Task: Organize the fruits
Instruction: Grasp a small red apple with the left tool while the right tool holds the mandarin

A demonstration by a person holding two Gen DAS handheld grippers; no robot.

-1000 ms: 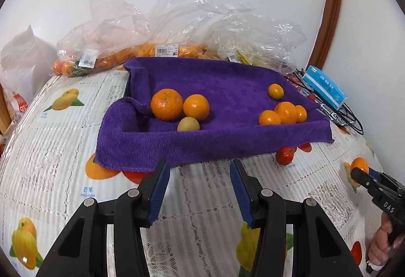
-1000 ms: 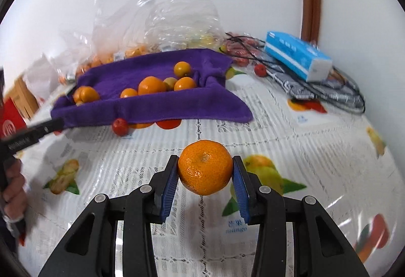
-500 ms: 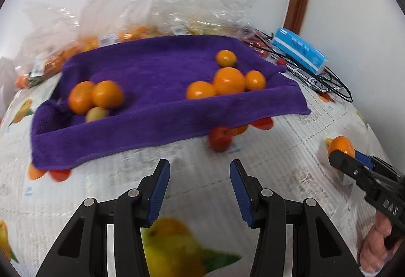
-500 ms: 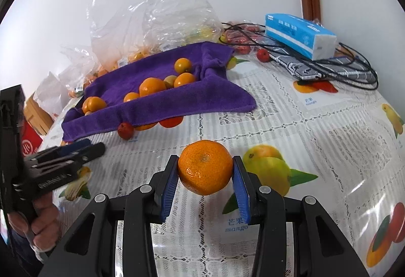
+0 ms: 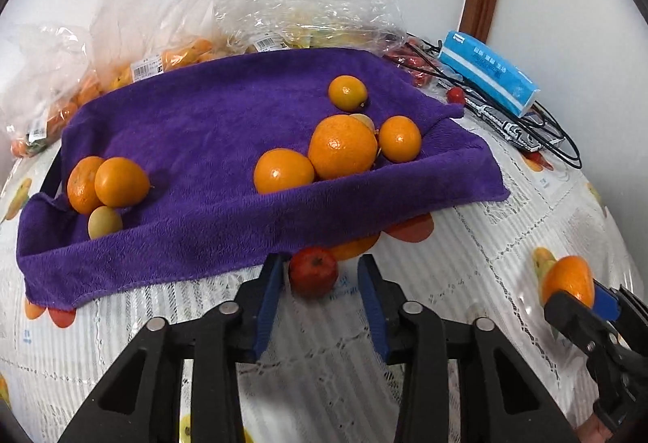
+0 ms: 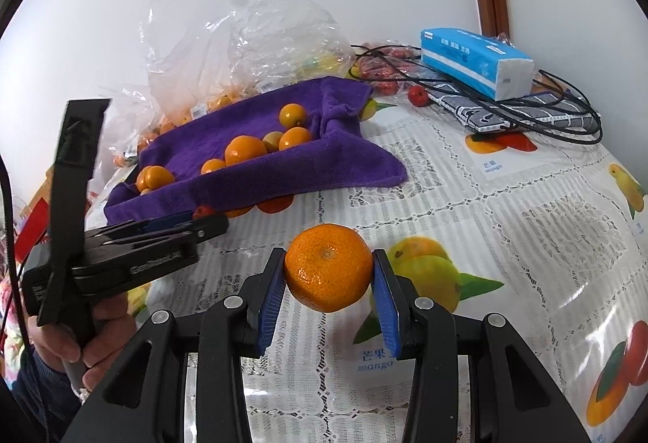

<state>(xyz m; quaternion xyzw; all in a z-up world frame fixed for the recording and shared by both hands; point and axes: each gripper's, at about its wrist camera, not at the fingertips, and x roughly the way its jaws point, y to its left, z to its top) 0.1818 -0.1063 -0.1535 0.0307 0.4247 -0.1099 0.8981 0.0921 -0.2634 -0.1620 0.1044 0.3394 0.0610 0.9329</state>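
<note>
Several oranges [image 5: 342,146] already lie on the purple towel [image 5: 202,118]. The right gripper [image 6: 328,277] clenches a mandarin [image 6: 328,266] above the counter [image 6: 486,208]; the left gripper [image 5: 320,281], fingers closing, brackets a red fruit [image 5: 313,271], not yet gripped.

Bright, even indoor light; fisheye bending at edges; glare on tablecloth [image 6: 575,305].

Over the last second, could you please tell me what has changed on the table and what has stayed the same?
The left gripper swung across the front of the purple towel to the small red fruit on the patterned tablecloth; its jaws are closing around that fruit, the right pad not yet touching. Unchanged: the right gripper stays clamped on the large orange mandarin, and the orange fruits on the towel lie as before.
</note>
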